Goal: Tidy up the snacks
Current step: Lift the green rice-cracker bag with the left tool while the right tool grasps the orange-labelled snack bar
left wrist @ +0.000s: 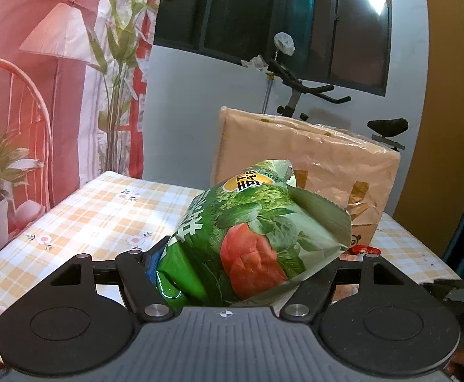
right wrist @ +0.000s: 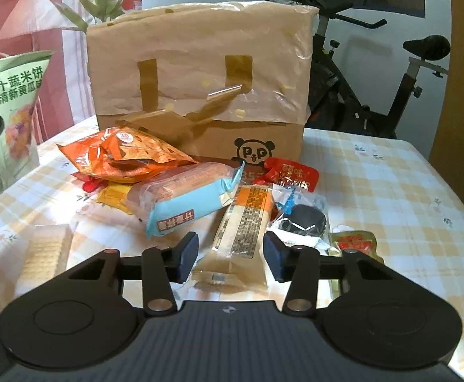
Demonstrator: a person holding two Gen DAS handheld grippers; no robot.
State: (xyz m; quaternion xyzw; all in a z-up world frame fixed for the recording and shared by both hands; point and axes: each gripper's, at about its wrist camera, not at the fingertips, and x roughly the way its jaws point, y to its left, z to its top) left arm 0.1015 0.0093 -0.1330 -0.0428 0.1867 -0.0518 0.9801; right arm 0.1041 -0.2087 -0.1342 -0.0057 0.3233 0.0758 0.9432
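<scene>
Left wrist view: jaws seemingly clamp the green snack bag (left wrist: 251, 238); right jaws gape around a beige packet (right wrist: 241, 235).

A puffy green snack bag (left wrist: 248, 238) printed with leafy greens and a tomato is raised above the surface, tilted. The other snacks lie heaped before a brown cardboard box (right wrist: 200, 79) with a panda print: an orange crinkled bag (right wrist: 127, 156) at the left, a blue-ended pack of biscuits (right wrist: 184, 197) leaning on it, a long beige bar (right wrist: 241, 229) nearest, a clear-wrapped black round cake (right wrist: 305, 219), a red sachet (right wrist: 291, 173) by the box, and a small red-labelled packet (right wrist: 356, 242) at the right.
</scene>
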